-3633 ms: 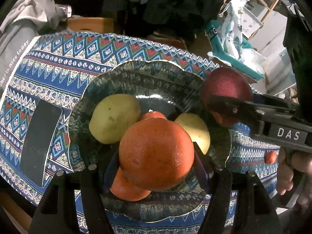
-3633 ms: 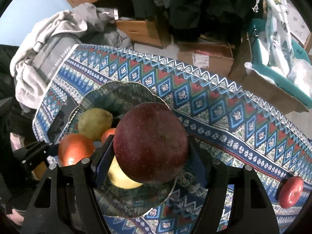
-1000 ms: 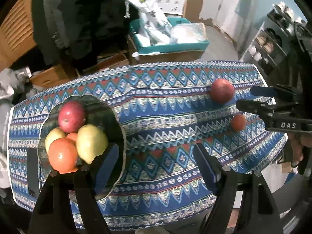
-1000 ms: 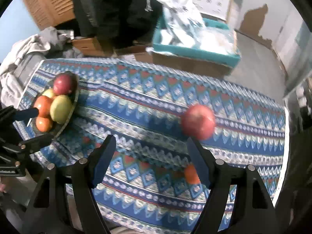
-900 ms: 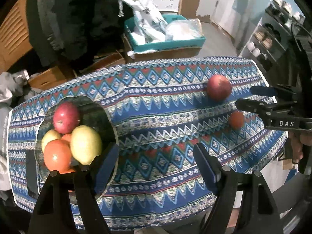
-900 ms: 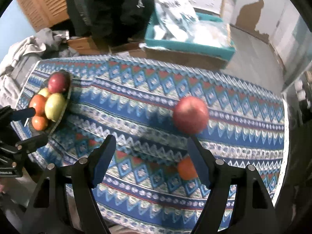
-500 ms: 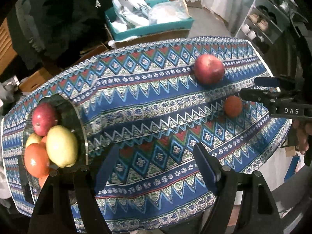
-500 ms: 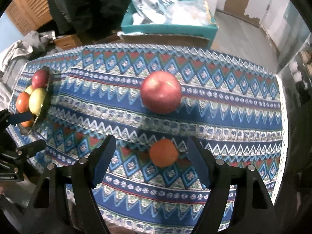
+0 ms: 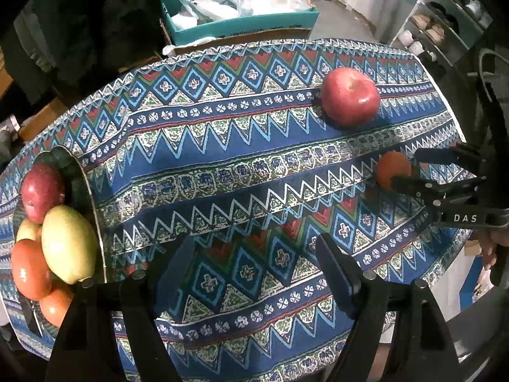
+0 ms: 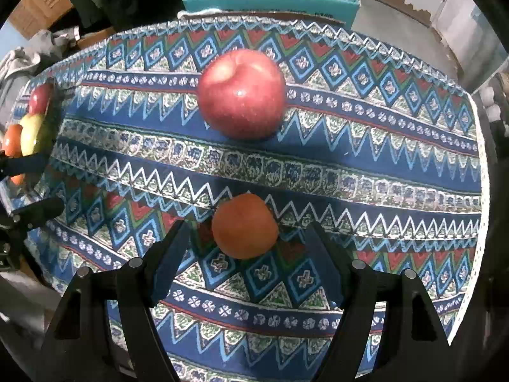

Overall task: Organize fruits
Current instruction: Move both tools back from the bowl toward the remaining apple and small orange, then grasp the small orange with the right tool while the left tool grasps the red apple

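Note:
A red apple (image 9: 349, 96) and a small orange fruit (image 9: 392, 169) lie loose on the patterned tablecloth at the right. A dark patterned plate (image 9: 83, 172) at the left holds a dark red apple (image 9: 40, 191), a yellow-green fruit (image 9: 68, 243) and oranges (image 9: 28, 269). My right gripper (image 10: 248, 238) is open, its jaws either side of the small orange fruit (image 10: 244, 225), with the red apple (image 10: 242, 93) beyond. It also shows in the left wrist view (image 9: 404, 170). My left gripper (image 9: 254, 258) is open and empty over the cloth.
A teal box (image 9: 241, 24) with plastic bags stands on the floor beyond the table. Shelves (image 9: 445, 25) stand at the far right. Grey clothing (image 10: 19, 63) lies off the table's left end. The table's edge (image 10: 477, 146) is close on the right.
Both grippers released their fruit onto the plate and moved away to the right. My right gripper has come down around the small orange fruit. The left gripper hangs over the bare cloth.

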Available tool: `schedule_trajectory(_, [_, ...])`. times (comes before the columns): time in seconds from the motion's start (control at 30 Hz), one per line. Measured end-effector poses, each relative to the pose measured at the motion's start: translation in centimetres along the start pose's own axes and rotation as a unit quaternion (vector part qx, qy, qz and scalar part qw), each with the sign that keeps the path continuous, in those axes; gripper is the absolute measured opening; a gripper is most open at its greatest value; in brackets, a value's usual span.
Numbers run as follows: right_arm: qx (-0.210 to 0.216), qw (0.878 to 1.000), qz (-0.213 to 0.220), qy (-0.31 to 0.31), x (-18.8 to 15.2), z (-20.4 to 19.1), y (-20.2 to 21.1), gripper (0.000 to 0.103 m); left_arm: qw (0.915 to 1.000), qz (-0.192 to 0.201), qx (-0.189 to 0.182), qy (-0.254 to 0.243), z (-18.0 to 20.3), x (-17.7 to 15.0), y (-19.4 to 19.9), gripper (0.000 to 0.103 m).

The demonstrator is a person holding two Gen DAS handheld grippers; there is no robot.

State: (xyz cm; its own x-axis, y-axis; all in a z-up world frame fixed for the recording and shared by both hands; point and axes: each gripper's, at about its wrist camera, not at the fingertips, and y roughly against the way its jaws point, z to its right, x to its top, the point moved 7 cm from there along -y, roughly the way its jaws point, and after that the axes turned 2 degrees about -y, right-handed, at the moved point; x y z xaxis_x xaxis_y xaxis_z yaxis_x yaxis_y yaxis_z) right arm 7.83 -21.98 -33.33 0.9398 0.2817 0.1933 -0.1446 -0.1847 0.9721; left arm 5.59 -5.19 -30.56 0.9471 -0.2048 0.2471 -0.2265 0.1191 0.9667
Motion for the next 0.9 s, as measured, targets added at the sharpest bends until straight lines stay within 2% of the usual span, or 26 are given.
schedule_trajectory(0.23, [0.005,1.000,-0.010,0.008,-0.3,-0.2,-2.1,0.076,1.0000,-0.009,0.000,-0.002,0.2,0.3,-1.1,0.080])
schedule_trajectory(0.3, [0.008,1.000,-0.010,0.011,-0.3,-0.3,-2.6,0.073,1.0000,-0.009,0.000,-0.004,0.4,0.5,-1.3,0.080])
schedule_trajectory(0.37, [0.012,1.000,-0.013,0.012,-0.3,-0.4,-3.2,0.054,0.9999,-0.011,-0.001,-0.004,0.5,0.6,-1.5,0.080])
schedule_trajectory(0.43, [0.023,1.000,-0.009,0.006,-0.2,-0.4,-3.3,0.047,0.9999,-0.011,-0.005,-0.004,0.8,0.9,-1.7,0.080])
schedule_trajectory(0.63, [0.024,1.000,0.009,-0.017,0.9,1.6,-2.1,0.046,0.9999,-0.001,-0.016,0.003,1.5,2.4,-1.5,0.080])
schedule_trajectory(0.9, [0.003,0.997,0.046,-0.060,2.6,5.8,0.8,0.046,0.9995,0.014,-0.028,0.009,3.6,5.5,-1.8,0.080])
